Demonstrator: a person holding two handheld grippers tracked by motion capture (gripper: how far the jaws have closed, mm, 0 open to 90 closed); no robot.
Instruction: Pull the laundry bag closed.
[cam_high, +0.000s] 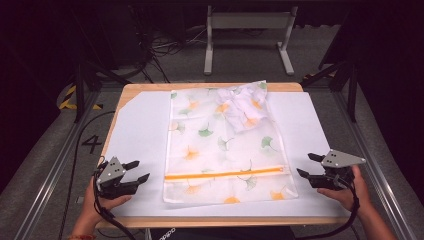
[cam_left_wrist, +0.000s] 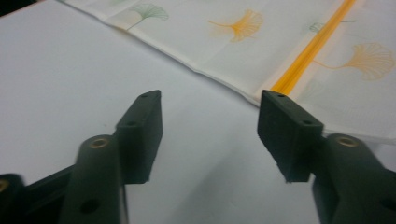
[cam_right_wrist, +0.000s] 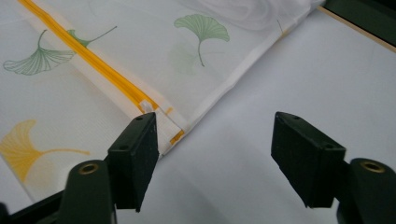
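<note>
A thin mesh laundry bag (cam_high: 227, 150) printed with ginkgo leaves lay flat across the middle of the high view, on the white sheet (cam_high: 137, 135) covering the table (cam_high: 150, 87). An orange zipper (cam_high: 225, 174) ran across its lower part, and a crumpled white garment (cam_high: 242, 107) bulged inside it toward the upper right of the bag.

The left gripper (cam_high: 135, 171) sat at the lower left of that view, jaws apart and holding nothing, just beside the bag's left edge; in the left gripper view the zipper's end (cam_left_wrist: 285, 84) lay just beyond the right-hand jaw. The right gripper (cam_high: 307, 164) sat at the lower right, jaws likewise apart and empty, with the zipper pull (cam_right_wrist: 148, 105) just above the left-hand jaw in the right gripper view.

The bag looked very light, limp and somewhat slick, likely to sag, fold and slide on the smooth sheet rather than keep its shape. The stitched hem at either zipper end appeared the firmest place to pinch, with the small pull as the part to draw along; the loose mesh would probably bunch up if gripped alone.
</note>
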